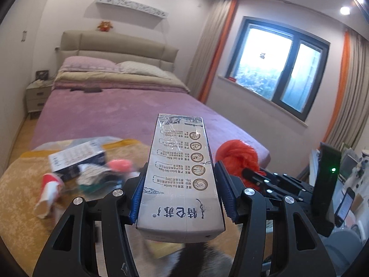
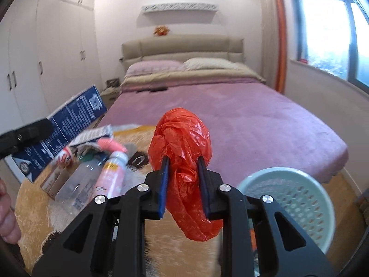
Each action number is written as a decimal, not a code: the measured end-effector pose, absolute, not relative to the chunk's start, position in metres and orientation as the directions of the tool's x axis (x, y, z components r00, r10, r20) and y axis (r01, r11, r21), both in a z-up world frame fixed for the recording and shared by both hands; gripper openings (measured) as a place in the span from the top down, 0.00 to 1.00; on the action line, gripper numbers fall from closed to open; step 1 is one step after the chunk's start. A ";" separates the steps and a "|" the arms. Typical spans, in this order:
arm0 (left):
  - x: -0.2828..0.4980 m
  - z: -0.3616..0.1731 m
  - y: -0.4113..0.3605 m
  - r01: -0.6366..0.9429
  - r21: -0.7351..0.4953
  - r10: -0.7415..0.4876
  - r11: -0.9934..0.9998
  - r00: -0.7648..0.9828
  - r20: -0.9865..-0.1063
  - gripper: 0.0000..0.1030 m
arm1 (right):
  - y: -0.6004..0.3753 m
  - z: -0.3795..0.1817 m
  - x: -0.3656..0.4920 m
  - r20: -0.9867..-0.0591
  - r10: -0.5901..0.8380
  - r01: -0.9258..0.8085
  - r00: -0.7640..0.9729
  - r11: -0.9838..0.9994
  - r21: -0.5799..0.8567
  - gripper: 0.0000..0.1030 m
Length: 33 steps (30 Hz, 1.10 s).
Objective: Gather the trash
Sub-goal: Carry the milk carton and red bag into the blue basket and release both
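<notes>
left gripper (image 1: 180, 184) clamped on a grey printed milk carton (image 1: 182, 173), protruding beyond fingertips. right gripper (image 2: 183, 175) closed, pinching a crumpled, knotted orange plastic bag (image 2: 182, 138).

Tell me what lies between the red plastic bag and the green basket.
Nothing in the right wrist view: the red bag sits in the right gripper; only rug and bedspread separate it from the basket.

Bedroom with pale walls; bed (image 1: 120, 106) under a mauve cover at centre; dark-framed window (image 1: 279, 69) upper right, orange-edged curtains (image 1: 221, 46) beside it; white wardrobe (image 2: 34, 57) at left
</notes>
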State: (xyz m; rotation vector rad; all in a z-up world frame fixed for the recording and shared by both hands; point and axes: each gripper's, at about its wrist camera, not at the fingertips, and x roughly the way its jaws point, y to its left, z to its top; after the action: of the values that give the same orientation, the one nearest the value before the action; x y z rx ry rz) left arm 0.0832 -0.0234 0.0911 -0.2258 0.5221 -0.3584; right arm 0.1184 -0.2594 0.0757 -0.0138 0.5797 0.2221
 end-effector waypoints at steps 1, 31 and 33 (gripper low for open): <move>0.085 0.093 -0.033 0.291 -0.298 -0.401 0.909 0.803 -0.441 0.48 | -0.268 0.081 0.118 -0.540 0.187 -0.192 0.821 0.980 0.048 0.80; 0.178 0.004 -0.256 0.453 -0.298 -0.532 0.840 0.584 -0.613 0.48 | -0.460 0.001 0.160 -0.732 -0.070 0.222 0.678 0.969 0.113 0.79; 0.181 -0.003 -0.257 0.449 -0.298 -0.528 0.842 0.575 -0.625 0.48 | -0.461 -0.004 0.161 -0.742 -0.071 0.230 0.666 0.967 0.114 0.78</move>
State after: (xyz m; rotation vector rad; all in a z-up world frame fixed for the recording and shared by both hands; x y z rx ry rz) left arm 0.1808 -0.2575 -0.0032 -0.1107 0.7680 -0.5736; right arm 0.1615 -0.4612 -0.0043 0.2047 0.8258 -0.1709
